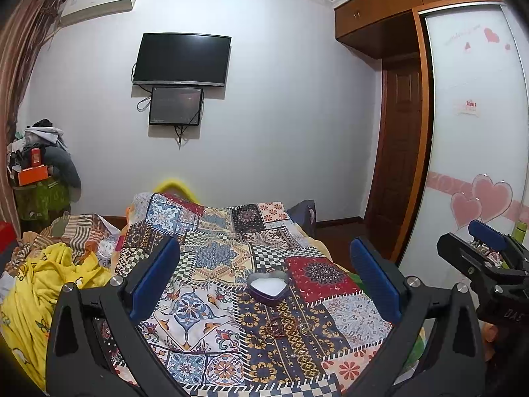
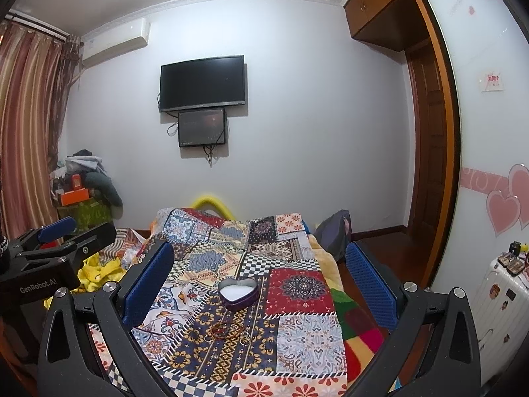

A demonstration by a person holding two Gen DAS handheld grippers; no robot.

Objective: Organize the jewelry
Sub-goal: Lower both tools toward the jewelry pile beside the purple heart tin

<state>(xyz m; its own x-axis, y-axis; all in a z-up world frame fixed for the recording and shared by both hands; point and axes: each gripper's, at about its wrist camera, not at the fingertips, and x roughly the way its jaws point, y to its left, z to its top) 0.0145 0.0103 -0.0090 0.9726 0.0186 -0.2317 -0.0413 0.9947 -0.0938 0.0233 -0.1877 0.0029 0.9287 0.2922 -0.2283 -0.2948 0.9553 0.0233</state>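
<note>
Jewelry [image 1: 282, 326] lies loose on the patchwork quilt [image 1: 211, 258] of the bed: a dark-red bead bracelet, a couple of thin bangles and some small rings, clustered just in front of the heart tin [image 1: 267, 286]. In the right wrist view we see the same cluster [image 2: 228, 329] near the tin [image 2: 238, 292]. The tin is open, lid not in view; we see only a white lining inside, no pieces in it yet. Left claw [image 1: 264, 278] is released, fingers spread wide, holding nothing; right claw [image 2: 259, 281] likewise, and both hang above the bed, well apart from the pieces. Risks, as we judge them: the quilt is soft and wrinkled, so a claw pressing down could bury a ring in a fold; thin rings may slip from broad pads; overlapping bangles could lift together and drop; the busy pattern hides small pieces; a nudge could tip the light tin.
</note>
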